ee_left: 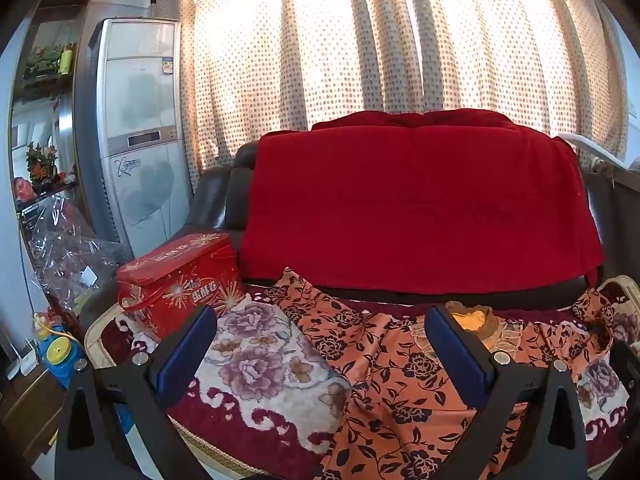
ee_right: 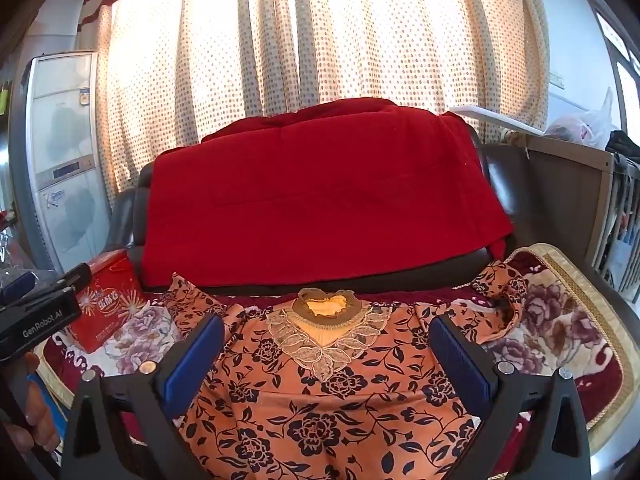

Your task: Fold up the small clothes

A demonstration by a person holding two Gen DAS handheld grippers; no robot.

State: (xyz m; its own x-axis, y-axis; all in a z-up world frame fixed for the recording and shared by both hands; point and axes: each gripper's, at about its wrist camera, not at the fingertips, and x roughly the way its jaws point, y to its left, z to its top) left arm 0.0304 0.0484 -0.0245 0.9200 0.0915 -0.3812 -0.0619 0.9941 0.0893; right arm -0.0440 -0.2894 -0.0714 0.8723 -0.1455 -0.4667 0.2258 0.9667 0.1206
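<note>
I see the orange blouse with dark flower print point(ee_right: 320, 412) spread flat, lace neckline away from me, on the floral plush seat cover point(ee_right: 560, 320), ready for folding. My left gripper point(ee_left: 320, 352) and right gripper point(ee_right: 326, 360) hover above it, jaws wide apart and empty, likely so each can take a side.

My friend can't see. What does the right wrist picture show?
An orange flowered top with a lace collar lies flat on a floral blanket, between the open right gripper. Behind it, a red cloth drapes a dark sofa; a red tin sits left.
</note>
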